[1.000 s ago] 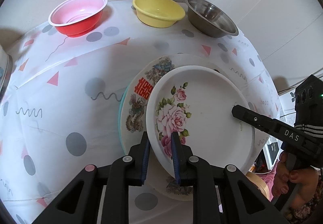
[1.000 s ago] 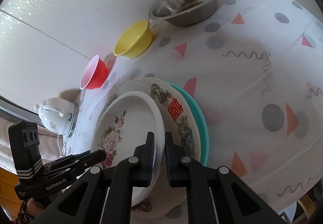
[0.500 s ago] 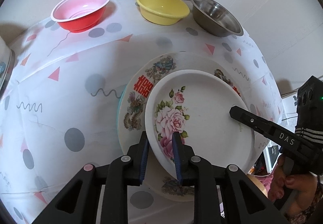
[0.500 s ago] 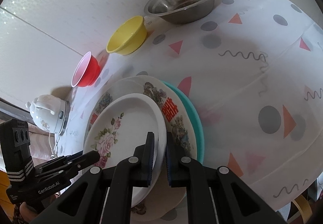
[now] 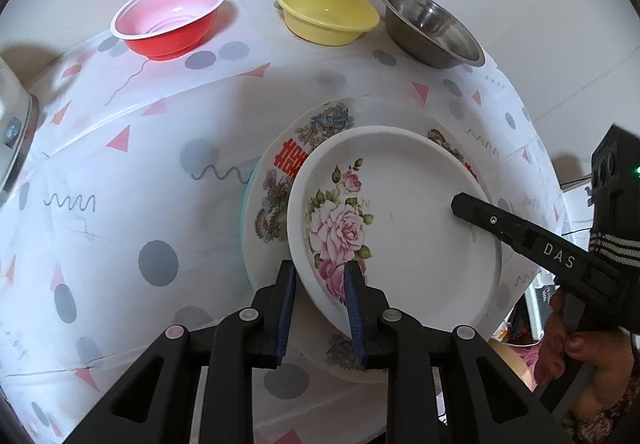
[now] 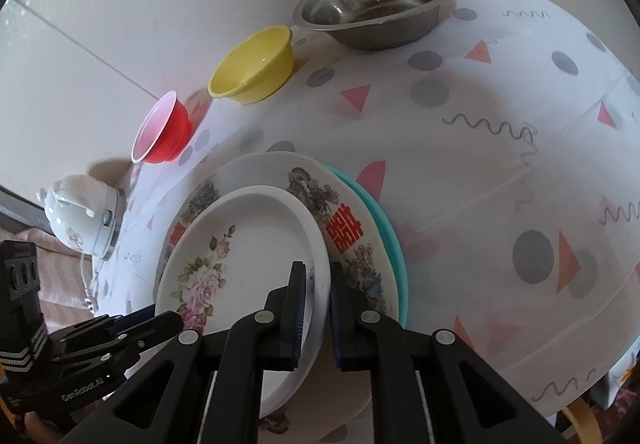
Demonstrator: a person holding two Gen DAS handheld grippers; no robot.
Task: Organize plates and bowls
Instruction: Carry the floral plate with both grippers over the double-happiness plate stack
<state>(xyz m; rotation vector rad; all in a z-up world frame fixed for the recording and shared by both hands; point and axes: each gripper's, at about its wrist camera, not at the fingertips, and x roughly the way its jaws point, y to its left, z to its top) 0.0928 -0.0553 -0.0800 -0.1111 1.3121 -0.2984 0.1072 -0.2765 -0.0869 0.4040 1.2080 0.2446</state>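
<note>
A white rose plate (image 5: 400,224) lies on top of a patterned plate with red characters (image 5: 288,159), and a teal plate (image 6: 384,211) sits under both. My left gripper (image 5: 320,272) straddles the rose plate's near rim. Its jaws are opening, though the pads still look to touch the rim between them. My right gripper (image 6: 318,272) is shut on the opposite rim of the rose plate (image 6: 248,244). Its finger (image 5: 480,215) reaches over the plate in the left wrist view. A red bowl (image 5: 172,23), a yellow bowl (image 5: 328,17) and a steel bowl (image 5: 432,27) stand in a row at the back.
A patterned cloth (image 5: 120,203) covers the round table, and the wall rises right behind the bowls. A white kettle (image 6: 80,219) stands at the table's left edge. The person's hand (image 5: 576,336) holds the right gripper just off the right edge.
The left jaws have spread slightly around the rose plate's rim. The plate stack and both hands have hardly shifted.
</note>
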